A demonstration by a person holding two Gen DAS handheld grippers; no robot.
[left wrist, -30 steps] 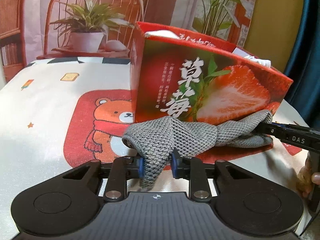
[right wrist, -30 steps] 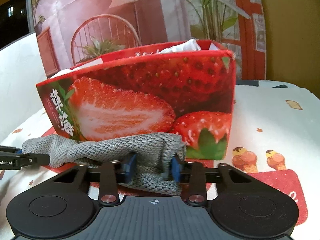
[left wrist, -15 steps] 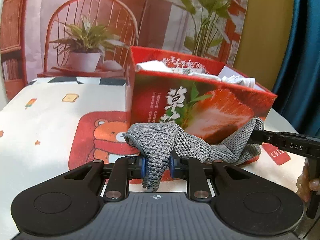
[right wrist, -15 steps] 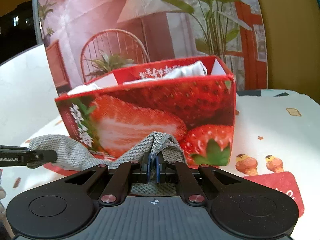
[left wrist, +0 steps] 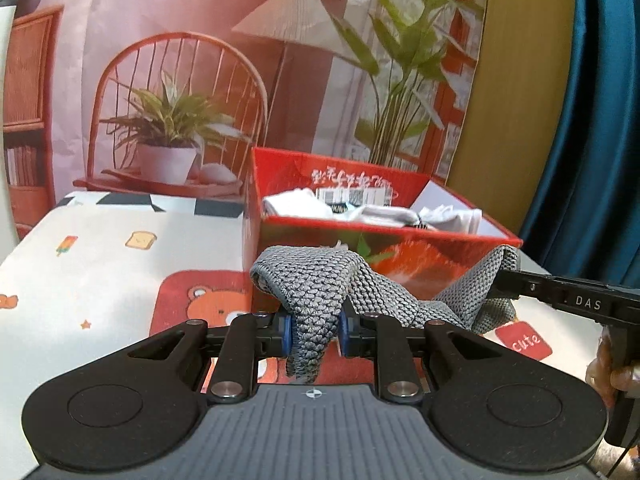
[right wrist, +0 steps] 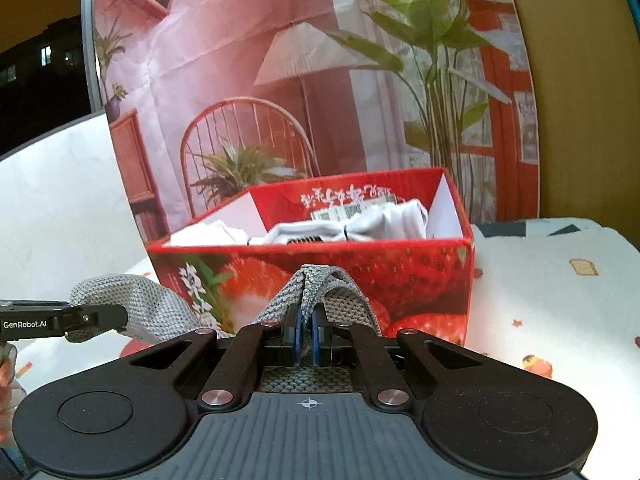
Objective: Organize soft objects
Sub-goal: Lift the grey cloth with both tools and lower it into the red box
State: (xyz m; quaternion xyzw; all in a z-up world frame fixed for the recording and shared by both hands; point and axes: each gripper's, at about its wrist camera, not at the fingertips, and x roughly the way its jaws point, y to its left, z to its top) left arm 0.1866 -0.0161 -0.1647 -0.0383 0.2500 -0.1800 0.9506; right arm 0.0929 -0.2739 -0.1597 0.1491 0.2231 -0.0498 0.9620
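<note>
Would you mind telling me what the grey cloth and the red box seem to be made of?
Grey cloth: apparently a coarse knitted or woven fabric, matte, with a visible mesh-like weave; it sags limply.
Red box: probably printed cardboard, slightly glossy, with thin stiff walls, white inside.

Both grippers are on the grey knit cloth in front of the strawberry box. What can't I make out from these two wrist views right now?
- Box floor: strawberry box, both views; white socks and near wall cover it.
- Sock count: blurred, overlapping.
- Grey knit cloth middle: left wrist view, sags behind the left gripper; lower end in right view hidden behind the right gripper.
- Person's hand: cut by frame edge.
</note>
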